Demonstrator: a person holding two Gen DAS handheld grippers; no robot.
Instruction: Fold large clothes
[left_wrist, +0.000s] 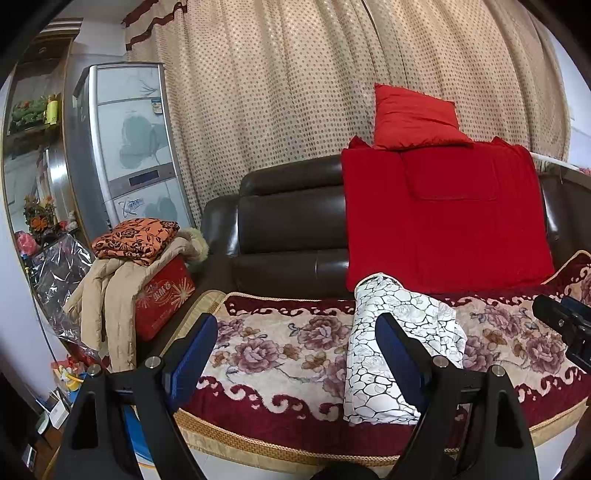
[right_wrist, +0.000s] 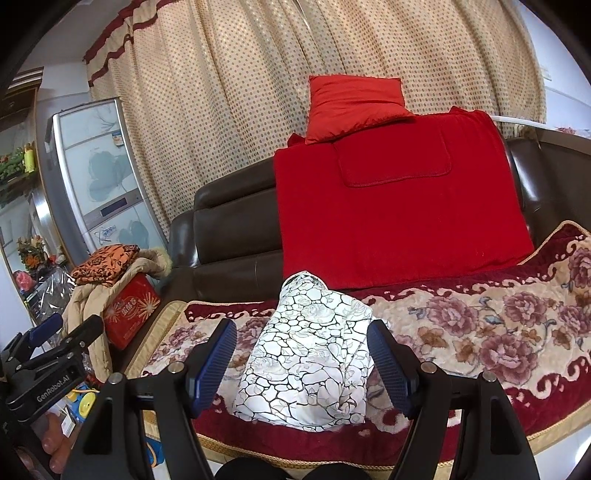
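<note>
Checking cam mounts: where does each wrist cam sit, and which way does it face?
Left wrist: on left gripper, faces sofa; own open fingers, right gripper's tip at right edge.
Right wrist: on right gripper, centred on white patterned garment; own open fingers, left gripper at left edge.
Shared: garment, red blanket, curtain.

The red blanket (right_wrist: 399, 218) hides much of the sofa (right_wrist: 229, 221) back. Beside the sofa, a coat (left_wrist: 110, 295) covers part of the red box (left_wrist: 166, 299), its lettering too small to read.
</note>
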